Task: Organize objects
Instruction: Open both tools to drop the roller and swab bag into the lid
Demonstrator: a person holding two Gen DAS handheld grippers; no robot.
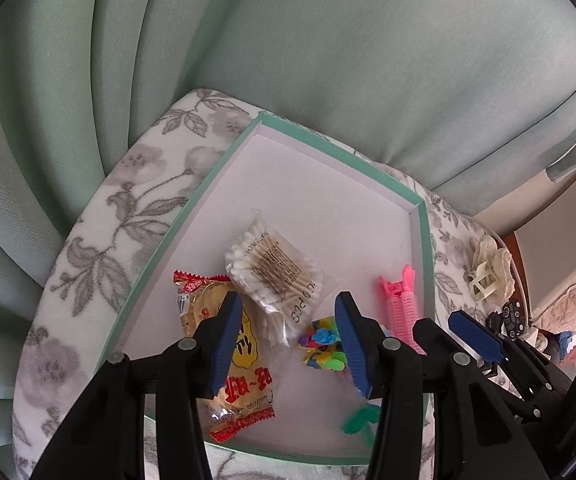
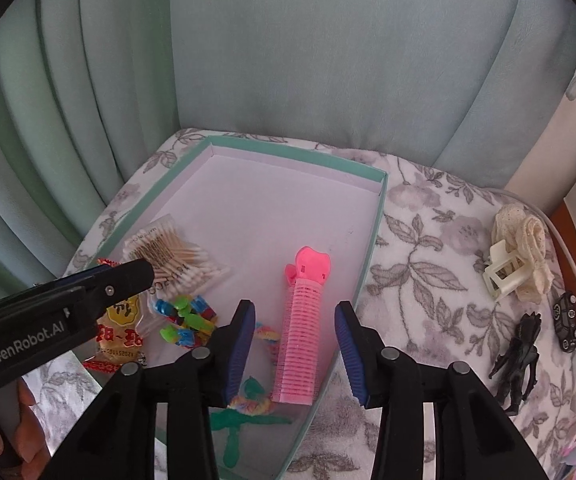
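A shallow white box with a mint-green rim [image 1: 428,256] [image 2: 296,156] lies on a floral cushion. Inside it are a bag of cotton swabs [image 1: 274,268] [image 2: 176,260], a yellow snack packet [image 1: 228,372] [image 2: 122,322], small bright plastic toys [image 1: 324,344] [image 2: 184,316], a pink hair roller clip [image 1: 402,304] [image 2: 302,332], rainbow hair ties [image 2: 266,336] and a green plastic piece [image 1: 360,424] [image 2: 232,428]. My left gripper [image 1: 288,320] [image 2: 128,276] hangs open above the snack packet and swabs, holding nothing. My right gripper [image 2: 296,312] is open, its jaws on either side of the pink clip.
On the floral cushion [image 2: 428,248] right of the box lie a cream hair claw with lace [image 1: 488,272] [image 2: 516,256], a black toy car [image 2: 568,320] and a black figure [image 2: 518,356]. Pale green chair upholstery [image 1: 328,60] rises behind. A hand [image 2: 28,420] holds the left gripper.
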